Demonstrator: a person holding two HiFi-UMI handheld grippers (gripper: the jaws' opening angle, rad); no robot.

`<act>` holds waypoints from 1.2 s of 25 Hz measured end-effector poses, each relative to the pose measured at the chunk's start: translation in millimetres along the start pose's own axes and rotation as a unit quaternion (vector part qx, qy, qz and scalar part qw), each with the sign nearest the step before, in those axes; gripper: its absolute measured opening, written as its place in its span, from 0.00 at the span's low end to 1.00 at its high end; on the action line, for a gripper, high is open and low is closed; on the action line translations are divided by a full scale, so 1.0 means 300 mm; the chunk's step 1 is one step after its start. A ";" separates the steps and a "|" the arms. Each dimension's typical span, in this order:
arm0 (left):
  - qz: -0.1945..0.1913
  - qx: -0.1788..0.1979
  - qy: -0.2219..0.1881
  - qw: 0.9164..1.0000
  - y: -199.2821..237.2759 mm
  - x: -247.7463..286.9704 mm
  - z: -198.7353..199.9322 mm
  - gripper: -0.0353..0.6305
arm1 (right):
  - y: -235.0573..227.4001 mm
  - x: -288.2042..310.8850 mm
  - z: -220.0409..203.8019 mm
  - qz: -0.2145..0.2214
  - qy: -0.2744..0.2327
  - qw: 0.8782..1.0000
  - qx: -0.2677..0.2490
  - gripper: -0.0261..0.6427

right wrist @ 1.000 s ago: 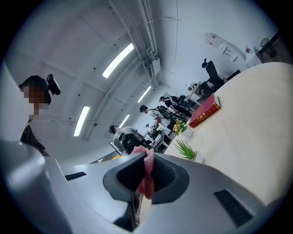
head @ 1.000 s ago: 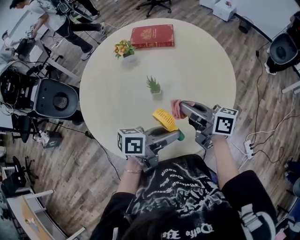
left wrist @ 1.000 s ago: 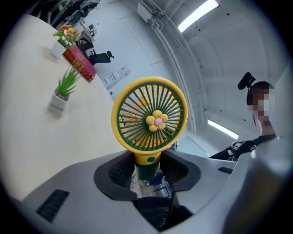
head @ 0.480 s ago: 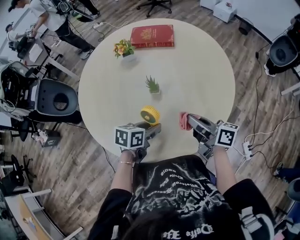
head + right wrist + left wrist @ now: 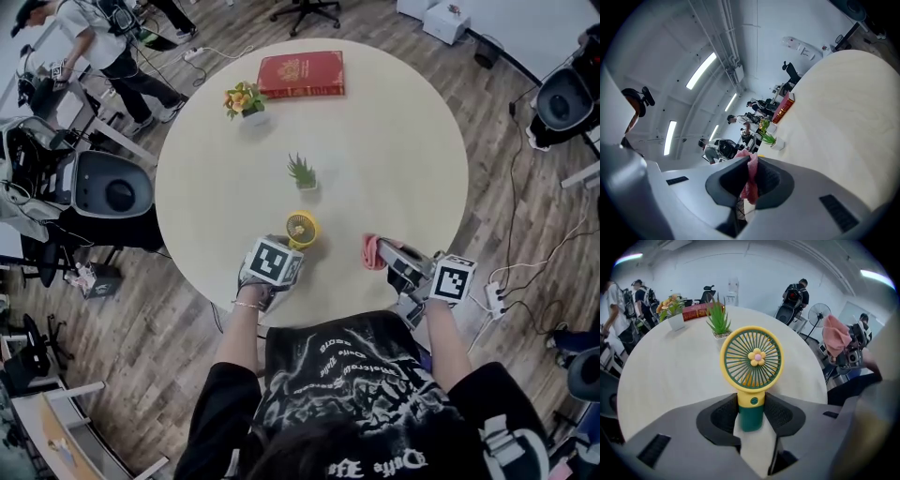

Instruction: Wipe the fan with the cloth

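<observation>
A small yellow hand fan with a green handle and a flower at its hub stands upright near the table's front edge. My left gripper is shut on the green handle, and its marker cube hides the handle in the head view. My right gripper is shut on a pink cloth, which sticks out of the jaws a little to the right of the fan, apart from it. From the left gripper's camera the cloth hangs at the far right.
On the round pale table stand a small green plant, a flower pot and a red book at the far side. Office chairs and people surround the table; cables lie on the wood floor at right.
The left gripper has swung down and turned the fan from lying flat to standing upright on the table. The right gripper with the cloth has dropped slightly toward the table's edge.
</observation>
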State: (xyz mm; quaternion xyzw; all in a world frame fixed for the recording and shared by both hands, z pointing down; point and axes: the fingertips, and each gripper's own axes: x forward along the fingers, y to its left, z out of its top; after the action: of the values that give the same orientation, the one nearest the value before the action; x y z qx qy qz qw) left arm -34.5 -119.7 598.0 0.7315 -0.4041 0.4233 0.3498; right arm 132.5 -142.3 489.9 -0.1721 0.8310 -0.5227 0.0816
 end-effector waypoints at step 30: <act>0.008 -0.041 -0.114 0.993 -0.001 -0.041 0.068 0.52 | -0.090 -0.001 0.037 -0.151 -0.058 0.977 -0.137 0.09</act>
State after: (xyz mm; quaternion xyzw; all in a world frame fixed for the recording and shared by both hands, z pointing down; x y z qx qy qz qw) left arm -31.3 -133.5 578.9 0.7568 -0.4640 0.3233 0.3277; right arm 141.6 -162.1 509.2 -0.3355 0.8528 -0.3993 0.0257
